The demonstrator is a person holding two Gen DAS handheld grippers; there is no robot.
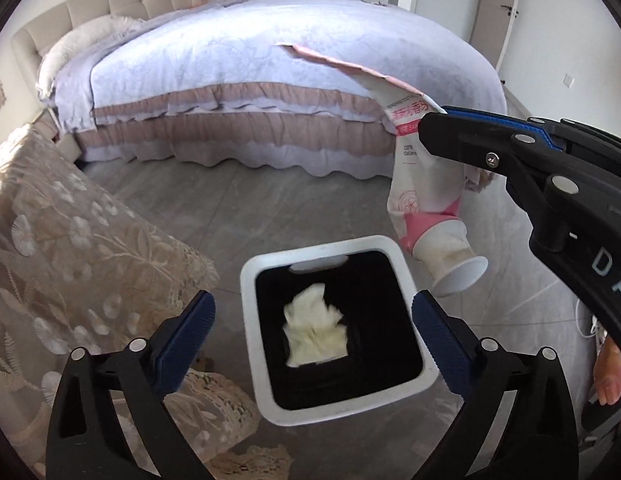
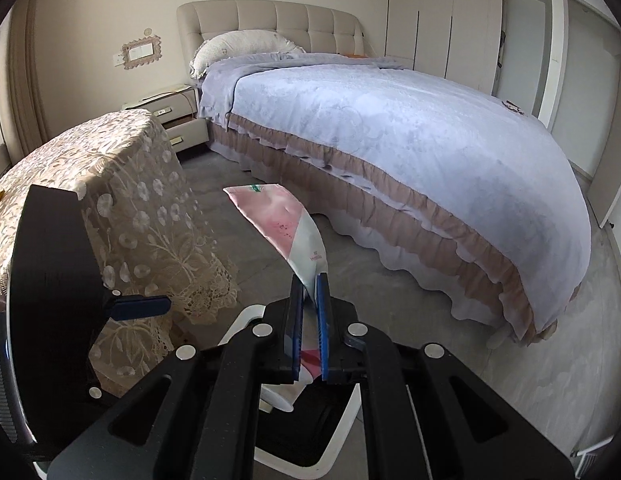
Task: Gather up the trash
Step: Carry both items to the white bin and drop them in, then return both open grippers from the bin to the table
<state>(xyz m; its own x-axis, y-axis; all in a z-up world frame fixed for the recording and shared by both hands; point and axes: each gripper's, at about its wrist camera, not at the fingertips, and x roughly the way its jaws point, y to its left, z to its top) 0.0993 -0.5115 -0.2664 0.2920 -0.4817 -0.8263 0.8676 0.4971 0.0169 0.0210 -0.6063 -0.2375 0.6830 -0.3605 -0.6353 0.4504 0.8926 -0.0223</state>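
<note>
Trash is going in a white bin with a black inside, standing on the grey floor near the bed. A crumpled pale tissue is inside it, blurry. The left gripper is above the bin with its jaws spread wide and nothing between them. The right gripper has its jaws squeezed tight on a pink and white tube, with the cap end hanging just above the bin's rim
</note>
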